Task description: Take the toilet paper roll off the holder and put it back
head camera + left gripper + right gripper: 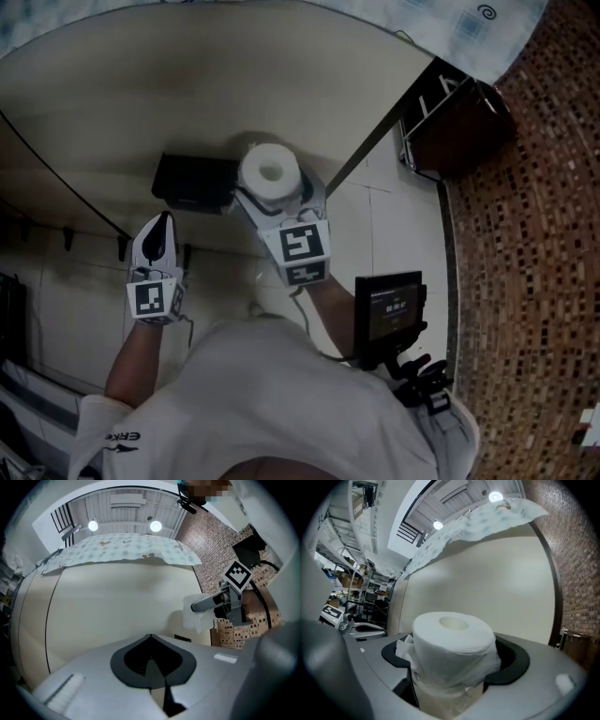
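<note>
**Inspector:** Begin nearest the person. What is observed?

**Assistant:** A pale shirt [281, 394] fills the lower head view. A small lit screen [389, 314] is mounted at the person's right side. Both forearms reach forward.

**Inspector:** Condition of the left tongs?

**Assistant:** The left tongs [151, 660] are fully together, with nothing between them. They point at the cream wall [117, 602], clear of it and to the left of the other tool.

**Inspector:** And the right tongs?

**Assistant:** The right tongs [279, 194] stand wide, clamped on the toilet paper roll [454, 637]. The pads press into both sides and dent the outer wraps. The roll sits upright in the grip with its hollow core on top. A loose bunch of paper [404, 649] hangs at its left side.

**Inspector:** Location of the roll?

**Assistant:** It is in the air before the cream wall, just beside a dark box-shaped fitting [195, 183] fixed there. In the head view the roll overlaps the fitting's right edge. Contact cannot be determined.

**Inspector:** Further back?

**Assistant:** A patterned cloth [122, 548] lies over the top of the wall, with two ceiling lights [93, 525] beyond it. A brick-pattern surface [534, 244] runs along the right, with a dark cabinet [459, 127] against it.
</note>
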Available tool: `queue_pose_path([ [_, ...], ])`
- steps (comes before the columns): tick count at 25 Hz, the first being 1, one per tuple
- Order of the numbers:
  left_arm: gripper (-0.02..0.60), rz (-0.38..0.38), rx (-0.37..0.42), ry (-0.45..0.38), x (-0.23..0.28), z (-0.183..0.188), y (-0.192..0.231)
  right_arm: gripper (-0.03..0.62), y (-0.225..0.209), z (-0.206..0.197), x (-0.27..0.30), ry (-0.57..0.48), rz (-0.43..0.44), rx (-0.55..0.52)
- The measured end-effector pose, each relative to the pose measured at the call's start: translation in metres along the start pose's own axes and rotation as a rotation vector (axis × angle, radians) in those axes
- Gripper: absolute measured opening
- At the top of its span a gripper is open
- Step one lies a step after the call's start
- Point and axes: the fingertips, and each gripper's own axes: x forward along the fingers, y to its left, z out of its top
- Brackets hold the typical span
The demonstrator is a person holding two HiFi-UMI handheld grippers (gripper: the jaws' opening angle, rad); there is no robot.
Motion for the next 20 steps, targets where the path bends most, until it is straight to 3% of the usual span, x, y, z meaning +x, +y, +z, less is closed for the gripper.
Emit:
queue_pose_path([
  [11,0.002,-0.082,0.01,0.016,0.019,-0.008,-0.027,0.465,-0.038,-0.032,-0.031,0.015,-0.114,0.044],
  [20,0.002,-0.065,0.02,0.083,0.007,-0.01,-0.03,0.465,-0.047,-0.052,-0.042,-0.002,-0.111,0.219],
])
